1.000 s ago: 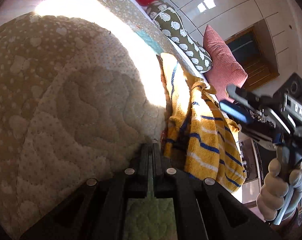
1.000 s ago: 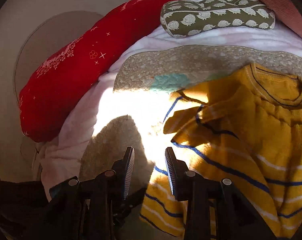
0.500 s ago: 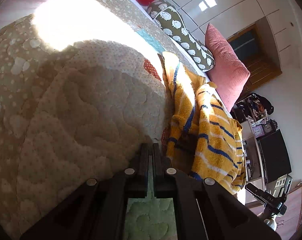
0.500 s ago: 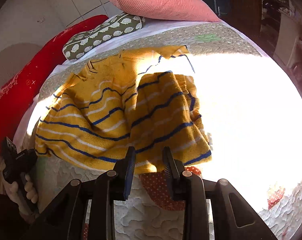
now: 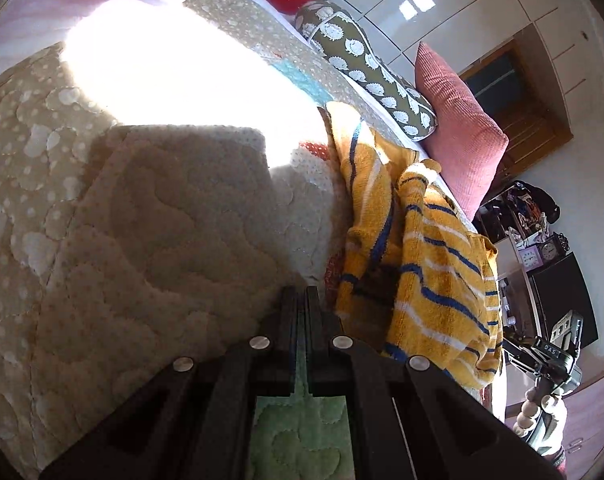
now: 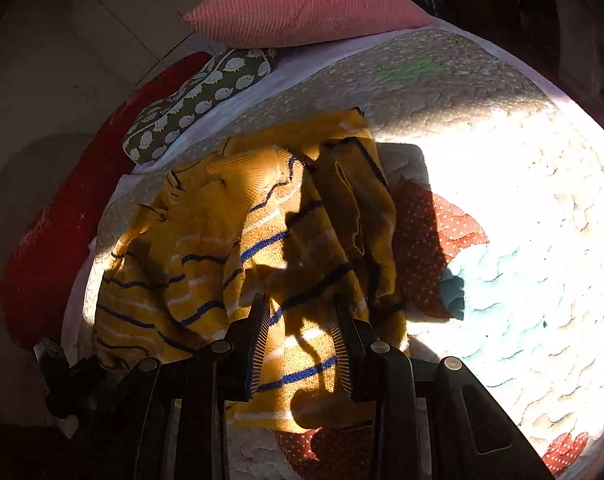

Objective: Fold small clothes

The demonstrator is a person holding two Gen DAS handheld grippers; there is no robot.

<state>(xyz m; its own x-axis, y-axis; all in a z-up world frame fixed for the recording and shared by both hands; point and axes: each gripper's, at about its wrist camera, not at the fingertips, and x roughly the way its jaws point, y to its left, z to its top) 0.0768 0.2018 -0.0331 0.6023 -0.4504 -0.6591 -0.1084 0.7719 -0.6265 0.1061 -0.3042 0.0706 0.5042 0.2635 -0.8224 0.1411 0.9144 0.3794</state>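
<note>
The left tool had its two fingers pressed together with nothing between them, its tips low over the quilted bedspread of the bed. The yellow striped sweater lay crumpled just to the right of this tool's tips, apart from them, running away toward the pillows. Beyond the sweater, further ahead and to the right, sat a green patterned cushion and a pink pillow. At the far right edge the right tool showed, gripped by a person's hand.

Seen from the right wrist, the right tool stood with its fingers apart, poised above the sweater, which spread out ahead of and beneath the tips; no cloth was pinched between the ribbed pads. Part of the sweater lay in shadow. To the right of this tool the bedspread glared in strong sunlight. The pink pillow and the green cushion lay far ahead.
</note>
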